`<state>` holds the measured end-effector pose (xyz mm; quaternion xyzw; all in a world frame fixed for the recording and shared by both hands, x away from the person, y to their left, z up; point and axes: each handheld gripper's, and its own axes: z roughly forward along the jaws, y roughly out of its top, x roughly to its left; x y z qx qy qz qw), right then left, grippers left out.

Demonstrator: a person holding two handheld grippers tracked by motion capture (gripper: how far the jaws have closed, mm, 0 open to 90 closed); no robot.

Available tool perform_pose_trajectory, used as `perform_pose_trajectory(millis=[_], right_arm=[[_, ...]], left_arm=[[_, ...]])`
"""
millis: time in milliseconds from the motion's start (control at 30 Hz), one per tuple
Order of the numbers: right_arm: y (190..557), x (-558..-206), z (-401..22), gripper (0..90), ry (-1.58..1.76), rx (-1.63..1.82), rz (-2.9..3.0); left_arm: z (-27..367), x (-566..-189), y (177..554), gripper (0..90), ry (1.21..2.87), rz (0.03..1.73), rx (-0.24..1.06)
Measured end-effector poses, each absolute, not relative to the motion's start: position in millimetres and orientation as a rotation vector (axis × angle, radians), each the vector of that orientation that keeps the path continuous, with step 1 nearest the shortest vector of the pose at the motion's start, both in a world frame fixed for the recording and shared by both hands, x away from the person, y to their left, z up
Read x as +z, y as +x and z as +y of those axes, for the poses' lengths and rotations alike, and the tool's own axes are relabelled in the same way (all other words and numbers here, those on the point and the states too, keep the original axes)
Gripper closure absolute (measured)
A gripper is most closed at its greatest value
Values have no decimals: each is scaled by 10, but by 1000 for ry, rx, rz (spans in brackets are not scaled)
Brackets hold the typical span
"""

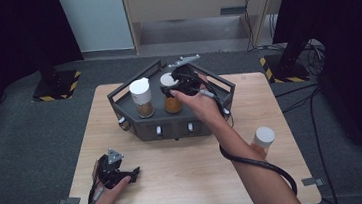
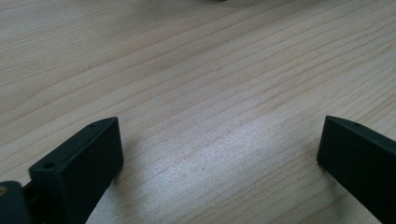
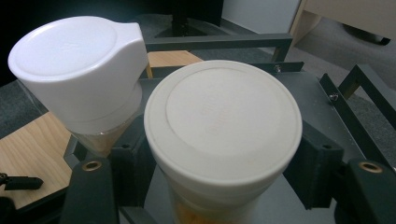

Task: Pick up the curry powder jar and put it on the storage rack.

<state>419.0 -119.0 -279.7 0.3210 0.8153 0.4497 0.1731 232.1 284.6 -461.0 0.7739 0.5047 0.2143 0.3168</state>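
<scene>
right tongs clamped on a spice jar in the rack

the right gripper (image 1: pixel 173 84) has its black jaws pressed on the white-lidded jar of orange spice (image 3: pixel 223 135), which stands upright in the dark grey metal rack (image 1: pixel 119 108) at the far side of the pale wooden table (image 1: pixel 191 176). a second white-capped jar (image 1: pixel 142 97) stands just beside it in the rack. the left gripper (image 1: pixel 134 173) rests low near the table's front edge, jaws wide with bare wood between them. a third white-capped jar (image 1: pixel 263 139) stands apart on the table, right of the rack.
</scene>
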Motion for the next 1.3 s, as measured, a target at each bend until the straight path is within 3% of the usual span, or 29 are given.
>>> perform_pose_trajectory(millis=[533,867,1300], right_arm=[[4211,-2858,-1240,317,935,1326,2298],[4158,-2861,-1219,123,896,1286,2315],[3917,-2790,-1474,46,864,1267,2275]], left_arm=[[2845,-4611,2321,0,2037,1329,564],[2840,-4611,2320,0,2034,1333,565],[2831,-4611,2319,0,2032,1337,568]])
